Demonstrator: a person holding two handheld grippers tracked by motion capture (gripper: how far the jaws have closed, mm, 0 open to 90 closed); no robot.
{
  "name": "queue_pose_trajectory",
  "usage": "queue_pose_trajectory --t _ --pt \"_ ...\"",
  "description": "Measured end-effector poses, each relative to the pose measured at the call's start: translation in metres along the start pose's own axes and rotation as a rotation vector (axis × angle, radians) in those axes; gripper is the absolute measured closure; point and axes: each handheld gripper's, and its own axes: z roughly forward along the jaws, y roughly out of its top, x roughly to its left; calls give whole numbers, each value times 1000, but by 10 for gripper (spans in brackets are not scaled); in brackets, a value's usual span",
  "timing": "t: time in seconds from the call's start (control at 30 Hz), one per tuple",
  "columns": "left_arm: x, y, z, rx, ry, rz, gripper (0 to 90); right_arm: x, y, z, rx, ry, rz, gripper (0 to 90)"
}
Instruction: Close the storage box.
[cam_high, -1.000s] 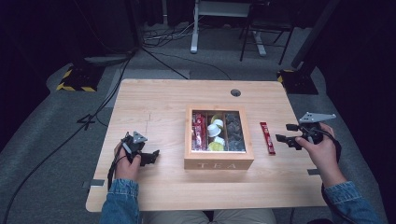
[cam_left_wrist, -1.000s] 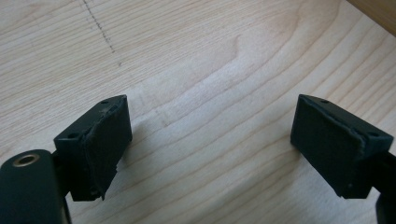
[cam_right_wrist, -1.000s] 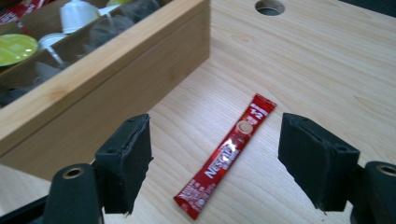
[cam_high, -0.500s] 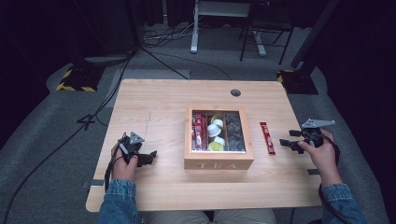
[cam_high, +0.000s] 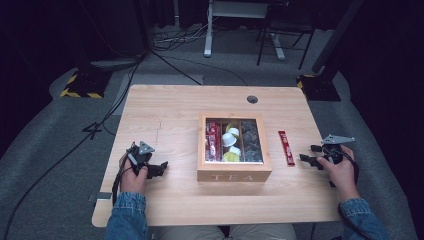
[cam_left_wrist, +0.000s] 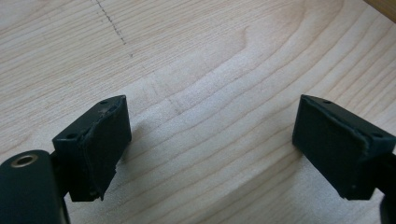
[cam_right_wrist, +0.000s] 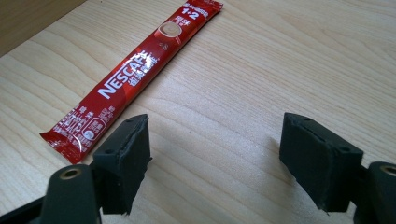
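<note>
A wooden tea box (cam_high: 234, 175) marked TEA stands mid-table, its compartments holding red sachets, white and yellow cups and dark packets. A red Nescafe sachet (cam_high: 286, 147) (cam_right_wrist: 131, 79) lies flat on the table just right of the box. My right gripper (cam_high: 309, 153) (cam_right_wrist: 215, 161) rests low over the table to the right of the sachet, open and empty; its left pad (cam_right_wrist: 125, 158) sits close to the sachet's near end. My left gripper (cam_high: 161, 167) (cam_left_wrist: 212, 147) is left of the box, open over bare wood.
The light wooden table (cam_high: 170, 112) has a round cable hole (cam_high: 252, 99) at the back. Cables (cam_high: 107, 120) run off the left edge to the floor. Dark floor, a desk frame and stands lie beyond the table.
My right gripper has drawn back toward the near right and lowered. My left gripper has shifted slightly nearer the front edge. The sachet and box have stayed put.
</note>
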Motion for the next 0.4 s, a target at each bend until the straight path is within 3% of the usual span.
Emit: queue_pose_trajectory --t 0.07,0.13,0.23,0.4 --pt "0 0 1 -1 3 0 107 1 0 0 9 -17 -17 222" --pt "0 0 1 1 4 -5 100 3 0 1 27 -46 -28 138" --pt "-1 0 1 3 12 -17 89 3 0 3 46 -82 10 57" --pt "-1 0 0 13 45 -50 56 2 1 4 50 -86 14 55"
